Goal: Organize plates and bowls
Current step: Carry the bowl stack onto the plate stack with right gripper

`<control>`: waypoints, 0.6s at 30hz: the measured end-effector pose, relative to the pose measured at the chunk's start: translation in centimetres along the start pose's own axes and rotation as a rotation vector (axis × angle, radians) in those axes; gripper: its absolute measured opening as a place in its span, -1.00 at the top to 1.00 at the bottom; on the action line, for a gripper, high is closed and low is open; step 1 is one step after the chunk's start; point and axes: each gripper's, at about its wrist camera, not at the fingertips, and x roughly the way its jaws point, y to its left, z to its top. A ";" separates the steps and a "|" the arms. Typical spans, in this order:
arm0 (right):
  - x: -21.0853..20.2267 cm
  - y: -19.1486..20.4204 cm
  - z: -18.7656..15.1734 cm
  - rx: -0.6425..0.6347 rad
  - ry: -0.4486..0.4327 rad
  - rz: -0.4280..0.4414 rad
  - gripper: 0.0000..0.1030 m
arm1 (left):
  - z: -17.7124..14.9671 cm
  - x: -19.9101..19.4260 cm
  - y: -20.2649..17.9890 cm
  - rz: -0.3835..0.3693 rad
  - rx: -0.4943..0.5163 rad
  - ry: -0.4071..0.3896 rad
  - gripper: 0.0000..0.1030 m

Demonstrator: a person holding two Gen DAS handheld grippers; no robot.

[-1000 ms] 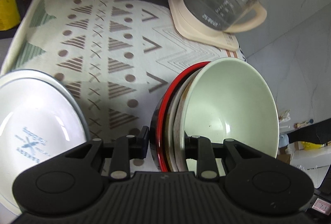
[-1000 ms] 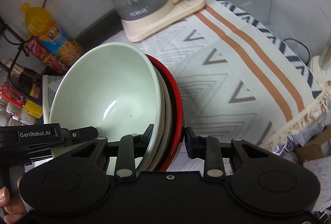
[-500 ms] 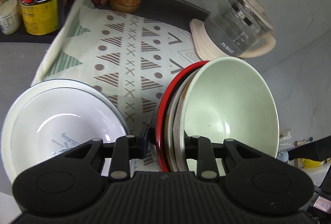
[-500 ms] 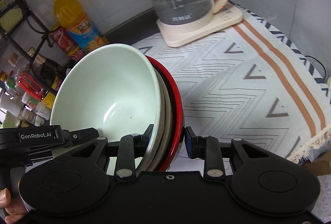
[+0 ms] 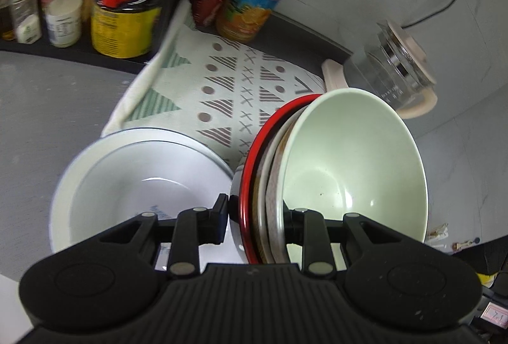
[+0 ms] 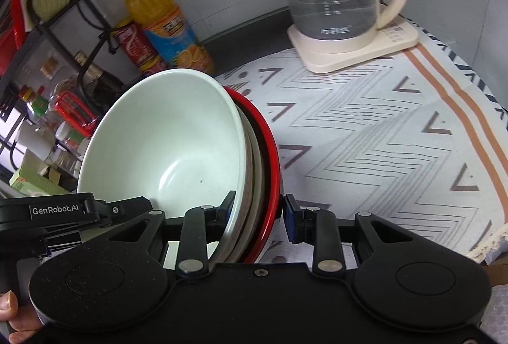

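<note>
lifted higher than before, nested stack of pale green, beige and red-rimmed bowls point(image 5: 352, 172) stays clamped by left gripper point(image 5: 255, 212) and right gripper point(image 6: 258, 210), above patterned cloth point(image 6: 381, 134), beside white bowl point(image 5: 139, 182).

Nested stack of bowls point(image 5: 317, 172) tipped on edge, open sides facing sideways. Innermost, a pale green bowl point(image 5: 355, 166), glossy, with a few dark specks inside. Behind it, a beige-rimmed bowl point(image 5: 273, 185) and a white-rimmed one, their edges only partly visible. Outermost, a red-rimmed bowl point(image 5: 254, 159) with a dark outer wall. Beside the stack, a wide white bowl point(image 5: 127, 185) upright inside a larger white plate point(image 5: 63, 185) with a thin bluish rim, blue print faint at the bottom.
</note>
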 end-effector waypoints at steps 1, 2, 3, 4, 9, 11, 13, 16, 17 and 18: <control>0.0 0.4 0.0 -0.007 0.001 0.004 0.42 | -0.1 -0.3 0.4 0.003 -0.006 -0.005 0.49; 0.1 0.8 0.0 -0.014 0.002 0.009 0.42 | -0.2 -0.6 0.8 0.006 -0.013 -0.008 0.49; 0.1 1.2 -0.1 -0.021 0.003 0.014 0.42 | -0.3 -0.8 1.2 0.010 -0.021 -0.011 0.49; 0.2 1.6 -0.2 -0.027 0.006 0.018 0.42 | -0.4 -1.0 1.7 0.014 -0.029 -0.015 0.49; 0.6 3.2 -0.4 -0.063 0.026 0.039 0.42 | -1.0 -1.9 3.8 0.033 -0.071 -0.025 0.49; 1.0 3.7 -0.5 -0.077 0.036 0.046 0.42 | -1.3 -2.1 4.6 0.041 -0.088 -0.026 0.49; 1.3 4.2 -0.6 -0.090 0.049 0.052 0.42 | -1.4 -2.3 5.5 0.048 -0.104 -0.026 0.49; 1.7 4.8 -0.8 -0.107 0.066 0.060 0.43 | -1.6 -2.5 6.5 0.060 -0.125 -0.026 0.49; 1.9 5.1 -0.9 -0.112 0.071 0.063 0.42 | -1.6 -2.6 6.9 0.064 -0.130 -0.025 0.49; 2.0 5.4 -0.9 -0.117 0.076 0.065 0.42 | -1.7 -2.6 7.2 0.068 -0.136 -0.024 0.49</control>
